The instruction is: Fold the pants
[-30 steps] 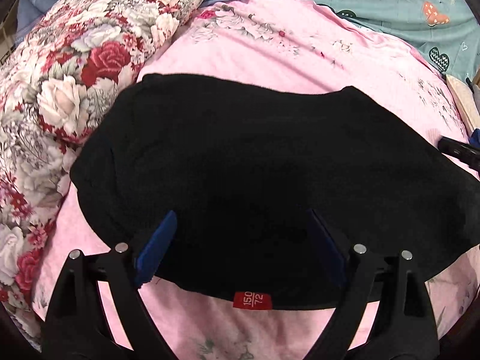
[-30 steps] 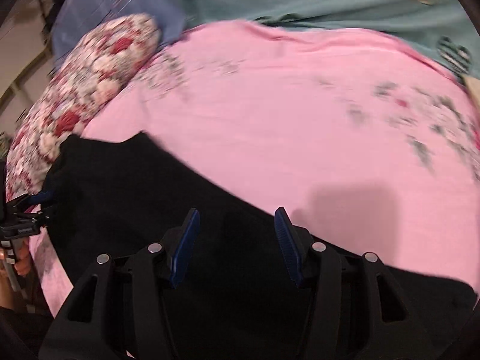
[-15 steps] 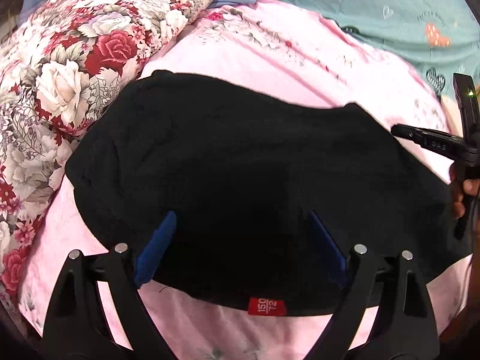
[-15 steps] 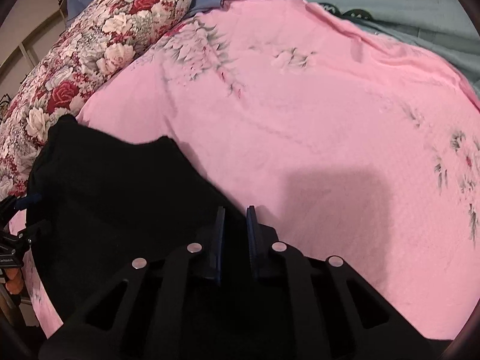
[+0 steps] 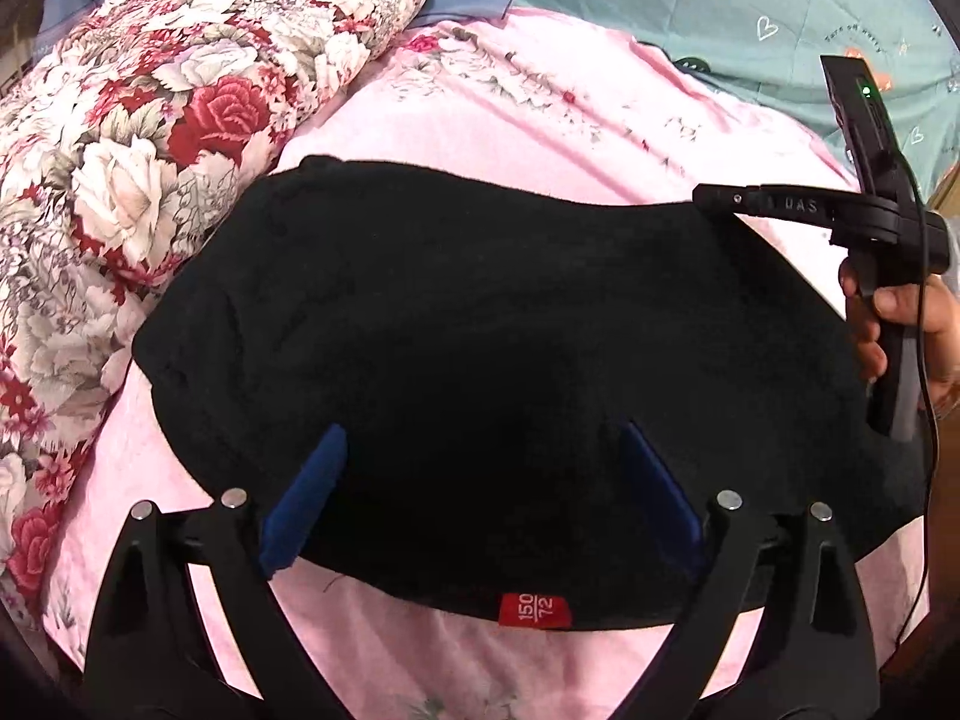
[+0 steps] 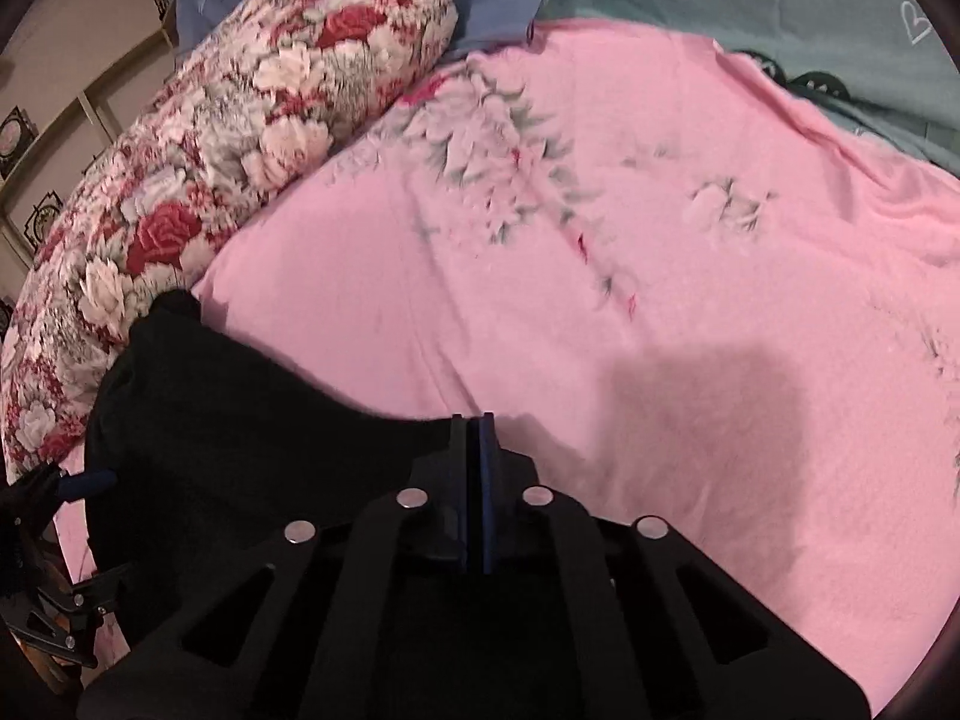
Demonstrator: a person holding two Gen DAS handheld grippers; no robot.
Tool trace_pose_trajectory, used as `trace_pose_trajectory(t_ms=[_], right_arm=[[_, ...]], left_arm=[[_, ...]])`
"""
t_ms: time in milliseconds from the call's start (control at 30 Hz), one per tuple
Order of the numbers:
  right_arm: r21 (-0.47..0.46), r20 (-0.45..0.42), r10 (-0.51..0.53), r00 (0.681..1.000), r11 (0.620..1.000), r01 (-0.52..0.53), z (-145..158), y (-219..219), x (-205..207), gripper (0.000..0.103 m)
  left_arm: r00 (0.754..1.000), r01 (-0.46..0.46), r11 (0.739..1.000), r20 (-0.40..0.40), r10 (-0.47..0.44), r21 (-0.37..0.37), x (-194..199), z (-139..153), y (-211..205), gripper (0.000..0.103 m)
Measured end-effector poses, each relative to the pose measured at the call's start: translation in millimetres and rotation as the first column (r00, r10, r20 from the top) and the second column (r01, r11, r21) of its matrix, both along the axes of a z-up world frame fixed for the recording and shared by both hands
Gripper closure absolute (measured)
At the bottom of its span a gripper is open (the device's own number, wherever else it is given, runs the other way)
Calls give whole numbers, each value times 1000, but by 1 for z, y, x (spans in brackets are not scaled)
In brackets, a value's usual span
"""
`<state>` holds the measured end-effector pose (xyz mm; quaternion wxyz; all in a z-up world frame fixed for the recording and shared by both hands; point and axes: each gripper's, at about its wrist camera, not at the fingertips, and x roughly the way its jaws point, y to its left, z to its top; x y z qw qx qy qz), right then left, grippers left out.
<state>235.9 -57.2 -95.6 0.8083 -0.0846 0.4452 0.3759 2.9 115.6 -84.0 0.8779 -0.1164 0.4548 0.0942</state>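
Right tongs (image 6: 473, 420) now closed, seemingly pinching pants (image 5: 480, 348), red tag (image 5: 533, 609) "150/72"

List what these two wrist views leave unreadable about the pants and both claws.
- Right wrist view: the right claw is shut at the black pants edge; black on black hides how much cloth it pinches.
- Left wrist view: the left claw is open over the pants; whether its fingertips touch cloth cannot be told.
- Left wrist view: folds in the pants are lost in darkness.
- Left wrist view: the red tag shows only numbers.
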Motion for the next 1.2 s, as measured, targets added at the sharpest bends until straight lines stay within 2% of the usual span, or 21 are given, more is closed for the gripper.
trace_pose_trajectory(t_ms=[100,167,200,233,267,300,367,433,467,567,633,667,800,833,867,933,1000,1067,1133,1200], right_arm=[[-7,-12,-51,999,999,51,-3,-6,14,103],[-59,-67,-36,997,998,32,-20,-2,18,103],[-60,-53,-40,998,998,36,-21,-4,15,100],[-67,-42,-61,997,996,58,-18,-6,13,89],[-57,-41,-78,996,995,76,-15,-11,12,82],[-21,-38,-96,995,995,95,-10,-19,10,72],[4,-11,-108,994,994,108,0,-30,2,63],[-3,33,-116,993,993,116,10,-47,-11,55],[-8,45,-123,991,992,123,13,-55,-16,55],[-17,77,-190,979,981,192,23,-105,-35,54],[23,57,-267,962,964,266,27,-148,-43,54],[36,46,-301,952,953,300,29,-163,-45,54],[55,44,-494,868,869,492,34,-250,-66,54],[53,45,-522,852,853,520,35,-268,-71,54],[52,42,-546,837,838,544,35,-284,-77,54],[38,28,-606,795,795,605,34,-317,-86,54],[21,30,-649,760,761,649,33,-344,-95,54],[-20,50,-702,710,710,704,31,-366,-98,54],[-57,105,-755,647,645,762,31,-387,-102,54],[-93,132,-775,618,611,786,27,-403,-102,54]], left_arm=[[998,-33,999,-45,33,8,9,-10,9,9],[998,-36,999,-43,36,3,9,-8,9,9],[999,-29,1000,-34,29,3,7,-3,8,9],[999,-20,1000,-27,20,3,6,1,8,9],[1000,-9,1000,-13,9,8,5,7,7,9],[1000,-2,1000,3,2,19,3,13,7,9],[999,1,999,45,-3,45,-1,28,9,9],[995,-15,999,100,11,36,-2,44,22,9],[994,-32,999,109,28,35,0,48,27,9],[978,-194,979,98,187,67,19,49,62,9],[958,-283,956,80,277,75,33,42,83,10],[954,-297,952,70,292,74,40,39,91,11],[960,-278,960,25,278,10,62,22,103,14],[963,-269,963,2,269,3,68,15,102,20],[964,-264,964,-22,264,18,74,9,100,28],[959,-273,959,-62,277,75,82,-5,99,31],[949,-294,949,-83,304,113,88,-16,101,27],[937,-324,938,-93,336,125,92,-19,103,21],[931,-331,926,-95,351,180,92,-12,96,21],[932,-332,914,-70,356,232,88,2,84,20]])
